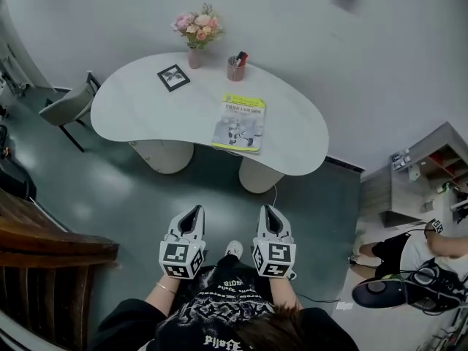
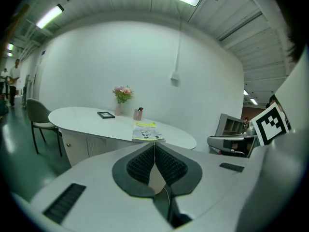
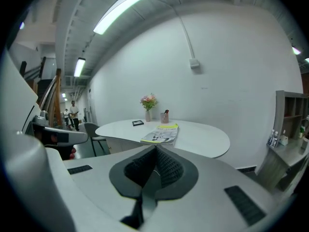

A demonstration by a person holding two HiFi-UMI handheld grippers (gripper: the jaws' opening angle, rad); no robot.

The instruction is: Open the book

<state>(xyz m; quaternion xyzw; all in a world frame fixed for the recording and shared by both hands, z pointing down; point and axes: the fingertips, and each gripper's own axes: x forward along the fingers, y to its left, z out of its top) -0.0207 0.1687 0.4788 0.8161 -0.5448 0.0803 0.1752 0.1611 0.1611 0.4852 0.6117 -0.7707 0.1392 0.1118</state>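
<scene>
Well short of the book, left gripper and right gripper side by side, jaws pressed together, empty.

Table: white, kidney-shaped, on two rounded pedestals.
Flowers: pink bouquet in a vase at the table's far edge.
Frame: dark, lying flat near the vase.
Pen cup: just right of the vase.
Chair: grey, at the table's left end.
</scene>
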